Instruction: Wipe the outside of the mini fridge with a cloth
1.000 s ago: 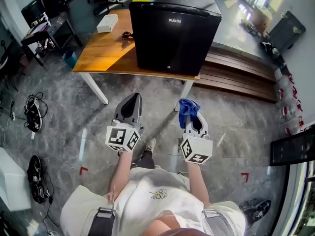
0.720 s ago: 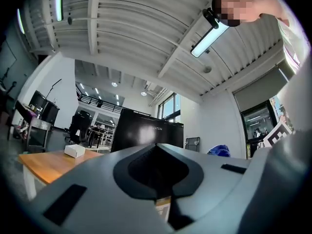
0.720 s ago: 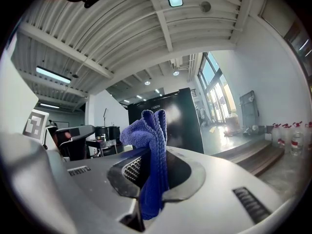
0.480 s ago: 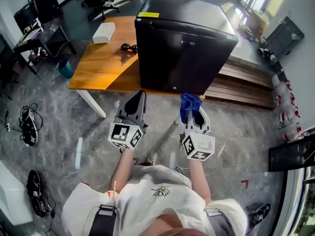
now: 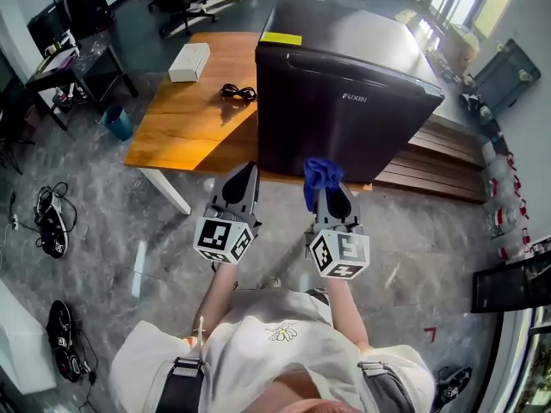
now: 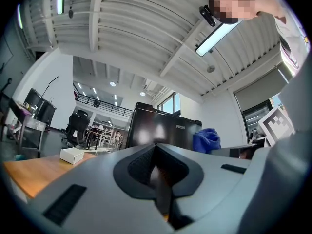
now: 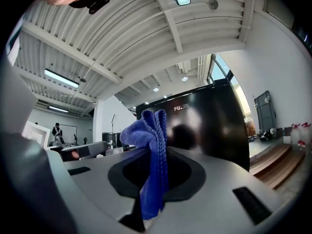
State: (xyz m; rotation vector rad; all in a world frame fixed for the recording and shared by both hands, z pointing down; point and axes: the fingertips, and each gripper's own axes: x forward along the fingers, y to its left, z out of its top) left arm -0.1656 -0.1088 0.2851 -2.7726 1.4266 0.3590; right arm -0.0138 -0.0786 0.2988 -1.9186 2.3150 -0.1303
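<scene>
The black mini fridge (image 5: 344,119) stands upright on the wooden bench (image 5: 189,101), door closed. The blue cloth (image 5: 322,175), bunched, is pinched in the right gripper (image 5: 325,194), near the fridge's front.

Centre frame: mini fridge (image 5: 344,127) btm front edge partly hidden behind cloth (image 5: 320,173) & right tongs (image 5: 325,193). Upper left: small black item (image 5: 238,92) on counter (image 5: 185,123) too small to ID.

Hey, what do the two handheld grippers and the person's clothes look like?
The left gripper and right gripper are matching grey shells with dark padded jaws, each backed by a white cube of black square markers. The person wears a white short-sleeved shirt and dark straps.
</scene>
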